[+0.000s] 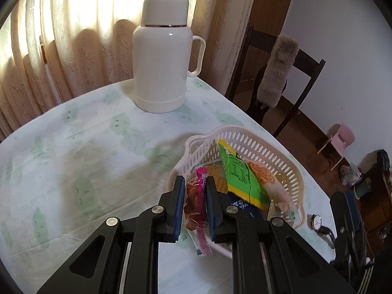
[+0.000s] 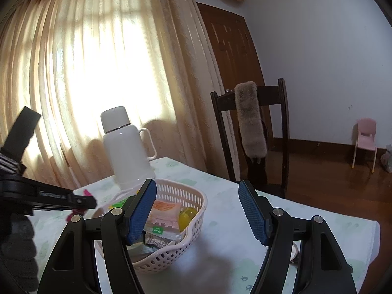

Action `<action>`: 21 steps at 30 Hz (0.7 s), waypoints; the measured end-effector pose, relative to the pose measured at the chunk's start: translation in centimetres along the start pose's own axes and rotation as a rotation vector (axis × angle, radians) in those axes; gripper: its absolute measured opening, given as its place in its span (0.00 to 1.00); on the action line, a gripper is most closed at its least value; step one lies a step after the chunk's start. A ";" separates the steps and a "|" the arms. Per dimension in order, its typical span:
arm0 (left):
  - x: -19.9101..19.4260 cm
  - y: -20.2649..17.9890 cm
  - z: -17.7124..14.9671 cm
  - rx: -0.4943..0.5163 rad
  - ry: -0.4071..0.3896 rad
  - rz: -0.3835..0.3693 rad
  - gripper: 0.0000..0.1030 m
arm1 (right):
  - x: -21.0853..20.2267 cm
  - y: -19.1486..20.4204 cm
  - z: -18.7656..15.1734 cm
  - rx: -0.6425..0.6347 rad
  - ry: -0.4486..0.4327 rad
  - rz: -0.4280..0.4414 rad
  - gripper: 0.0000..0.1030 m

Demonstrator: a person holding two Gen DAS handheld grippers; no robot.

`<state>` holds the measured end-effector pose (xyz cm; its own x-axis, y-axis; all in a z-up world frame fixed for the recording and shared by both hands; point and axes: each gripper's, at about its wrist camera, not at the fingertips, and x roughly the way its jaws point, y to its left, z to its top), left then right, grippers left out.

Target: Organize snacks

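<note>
Pinching a clear-wrapped snack with pink sealed ends (image 1: 195, 202) between my blue pads, the left gripper (image 1: 194, 191) has its jaws closed tight on the packet, which hangs over the near rim of the white slotted basket (image 1: 257, 138); the wrapper's lower tail dangles outside that rim, above the tablecloth (image 1: 73, 161); my right gripper (image 2: 198, 212) stands with its jaws apart and nothing between them, poised just beside the basket; already lying in the basket are a green-and-yellow packet (image 1: 241, 176) propped on edge, a pale orange-printed pack (image 1: 267, 178) and, in the right wrist view, something round and yellow (image 2: 187, 216); I judge the step in hand to be dropping this snack in with the rest; the risks I see: letting go where it hangs now could send it sliding down outside the rim, since part of it sits past the edge; the slick film may cling to a pad; nudging the light basket could push it toward the wristwatch (image 1: 318, 223) lying just beside it near the table's edge; the white flask (image 1: 160, 56) stands well apart, so I expect no trouble there; as for writing, the green packet carries dark print too small to read, and no brand is legible.
</note>
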<state>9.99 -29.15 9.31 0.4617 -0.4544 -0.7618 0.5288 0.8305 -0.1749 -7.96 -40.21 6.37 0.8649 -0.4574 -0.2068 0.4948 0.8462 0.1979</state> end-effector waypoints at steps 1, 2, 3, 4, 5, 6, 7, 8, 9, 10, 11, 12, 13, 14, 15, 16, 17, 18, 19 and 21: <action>0.2 0.0 0.1 -0.010 0.004 -0.009 0.14 | 0.0 0.0 0.0 0.001 0.001 0.002 0.68; 0.5 0.1 0.2 -0.023 0.006 -0.020 0.14 | 0.0 0.0 0.0 0.002 0.003 0.005 0.68; 0.6 0.1 0.2 -0.032 0.005 -0.027 0.14 | 0.1 0.0 0.0 0.004 0.004 0.006 0.68; 0.8 0.1 0.3 -0.043 0.002 -0.032 0.15 | 0.1 0.0 0.0 0.005 0.005 0.008 0.68; 0.9 0.1 0.4 -0.053 0.001 -0.035 0.19 | 0.1 0.0 0.0 0.006 0.005 0.009 0.68; 1.1 0.2 0.4 -0.063 0.003 -0.040 0.24 | 0.1 0.0 0.1 0.007 0.005 0.009 0.68; 1.2 0.2 0.4 -0.067 0.003 -0.041 0.36 | 0.0 0.0 0.1 0.007 0.004 0.010 0.68; 1.2 0.3 0.4 -0.072 0.000 -0.037 0.43 | 0.0 0.0 0.1 0.005 0.003 0.011 0.68; 1.2 0.4 0.4 -0.076 -0.007 -0.030 0.43 | 0.0 0.1 0.1 0.004 0.002 0.011 0.68; 1.2 0.4 0.4 -0.075 -0.006 -0.027 0.43 | 0.0 0.1 0.0 0.002 0.001 0.012 0.68; 1.2 0.4 0.3 -0.077 -0.004 -0.027 0.43 | -0.1 0.2 0.0 0.000 0.001 0.013 0.68; 1.2 0.6 0.3 -0.081 -0.003 -0.027 0.43 | -0.1 0.2 0.0 -0.002 0.000 0.014 0.68; 1.2 0.7 0.3 -0.084 -0.005 -0.022 0.43 | -0.1 0.2 0.0 -0.003 -0.001 0.014 0.68; 1.1 0.7 0.3 -0.084 -0.008 -0.014 0.43 | -0.2 0.2 0.0 -0.004 -0.002 0.014 0.68; 0.9 0.8 0.3 -0.081 -0.015 -0.001 0.43 | -0.1 0.2 0.0 -0.002 0.000 0.013 0.68; 0.8 0.8 0.2 -0.078 -0.021 0.015 0.43 | -0.1 0.2 0.0 -0.002 0.001 0.013 0.68; 0.6 0.8 0.2 -0.074 -0.028 0.033 0.46 | -0.2 0.2 -0.1 -0.002 0.001 0.013 0.68; 0.5 0.8 0.2 -0.069 -0.035 0.056 0.48 | -0.2 0.2 0.0 -0.002 0.000 0.012 0.68; 0.3 0.9 0.1 -0.064 -0.043 0.075 0.51 | -0.2 0.3 -0.1 -0.003 0.000 0.011 0.68; -0.1 0.8 0.0 -0.051 -0.060 0.115 0.52 | -0.2 0.3 -0.1 -0.005 0.001 0.011 0.68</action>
<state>10.38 -28.42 9.19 0.5598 -0.3723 -0.7402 0.4336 0.8929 -0.1212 -7.96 -39.82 6.39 0.8702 -0.4477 -0.2058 0.4848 0.8525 0.1954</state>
